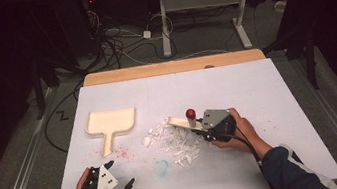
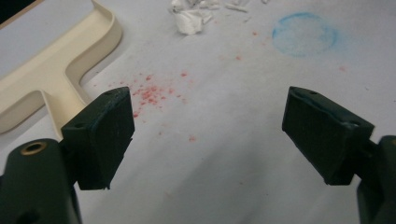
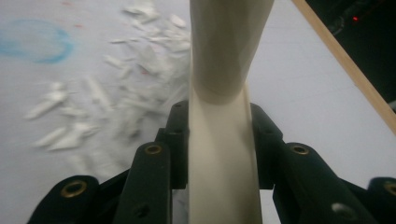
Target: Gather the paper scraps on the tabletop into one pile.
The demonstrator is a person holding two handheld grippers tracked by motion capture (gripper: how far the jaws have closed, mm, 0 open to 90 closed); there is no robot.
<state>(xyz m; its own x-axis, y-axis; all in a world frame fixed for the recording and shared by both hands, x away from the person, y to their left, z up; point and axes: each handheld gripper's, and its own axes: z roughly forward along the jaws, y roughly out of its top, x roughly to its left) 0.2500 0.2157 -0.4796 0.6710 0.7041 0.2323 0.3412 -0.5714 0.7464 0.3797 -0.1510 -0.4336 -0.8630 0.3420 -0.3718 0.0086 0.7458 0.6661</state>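
Right claw [image 3: 219, 135] grips cream brush handle [image 3: 223, 163], red-tipped.

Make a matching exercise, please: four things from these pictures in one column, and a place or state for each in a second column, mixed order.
Things:
1. dustpan
2. brush
3. white scraps
4. left gripper

Places or states:
A. clamped in the right gripper
B. open, holding nothing
C. scattered mid-table
D. lying flat, untouched, on the table's left part

Pairs: 1-D, 2-A, 3-C, 4-B
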